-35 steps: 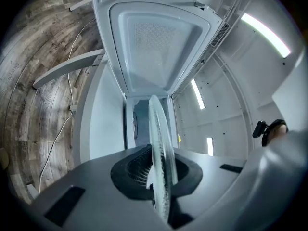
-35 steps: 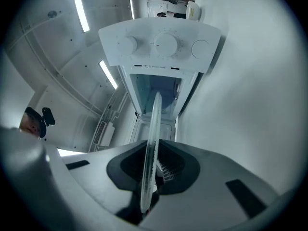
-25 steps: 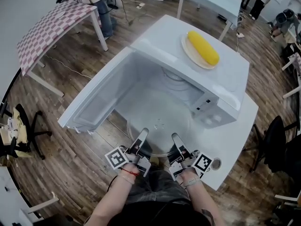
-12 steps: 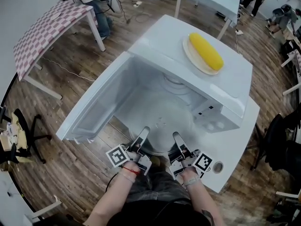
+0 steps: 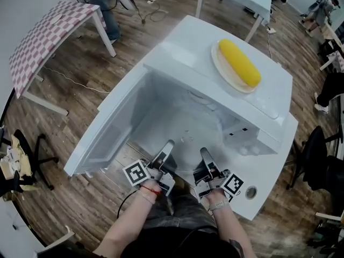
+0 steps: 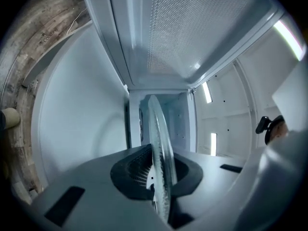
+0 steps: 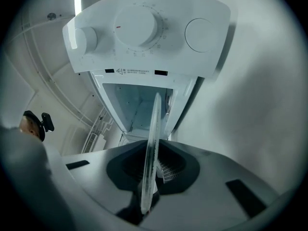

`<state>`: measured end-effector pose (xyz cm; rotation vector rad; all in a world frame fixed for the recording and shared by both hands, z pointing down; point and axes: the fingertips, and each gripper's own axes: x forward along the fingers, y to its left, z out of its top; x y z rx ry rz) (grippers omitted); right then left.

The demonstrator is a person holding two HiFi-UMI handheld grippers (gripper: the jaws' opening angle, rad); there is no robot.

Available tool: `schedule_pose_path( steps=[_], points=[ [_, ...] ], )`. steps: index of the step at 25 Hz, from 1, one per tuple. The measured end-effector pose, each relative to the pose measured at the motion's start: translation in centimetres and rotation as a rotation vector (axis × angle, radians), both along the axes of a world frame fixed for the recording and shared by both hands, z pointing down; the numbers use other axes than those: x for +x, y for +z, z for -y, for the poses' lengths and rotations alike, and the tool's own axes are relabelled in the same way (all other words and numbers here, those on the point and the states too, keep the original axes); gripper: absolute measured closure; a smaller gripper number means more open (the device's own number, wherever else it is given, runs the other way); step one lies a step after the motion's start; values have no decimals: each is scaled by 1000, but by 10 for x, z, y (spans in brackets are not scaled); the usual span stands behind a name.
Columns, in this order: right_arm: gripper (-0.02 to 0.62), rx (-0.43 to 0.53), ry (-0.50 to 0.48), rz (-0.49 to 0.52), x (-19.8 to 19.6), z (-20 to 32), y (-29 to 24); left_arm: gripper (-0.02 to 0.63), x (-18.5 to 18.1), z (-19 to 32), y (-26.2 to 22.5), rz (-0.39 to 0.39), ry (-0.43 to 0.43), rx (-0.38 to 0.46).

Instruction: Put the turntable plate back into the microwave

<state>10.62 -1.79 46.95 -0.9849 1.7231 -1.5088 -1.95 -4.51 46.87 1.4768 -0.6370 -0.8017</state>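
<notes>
Turntable plate (image 6: 161, 143), clenched at its rim by left tongs (image 5: 166, 152) and right tongs (image 5: 206, 159), could tilt and knock the microwave (image 5: 183, 47) wall if either grip slips.

The left hand-held gripper (image 5: 167, 147) and right hand-held gripper (image 5: 205, 154) are holding the glass turntable plate (image 5: 185, 141) inside the open microwave (image 5: 177, 63), which is sitting on a white counter (image 5: 269, 168); yellow corn (image 5: 239, 62) is lying on top.
</notes>
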Motion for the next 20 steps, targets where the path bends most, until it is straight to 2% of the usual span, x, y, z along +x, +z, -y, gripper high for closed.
schedule_pose_path(
  steps=[20],
  points=[
    [551,-53,113,14,6,43,13,574,6,46,17,-25,25,-31]
  ],
)
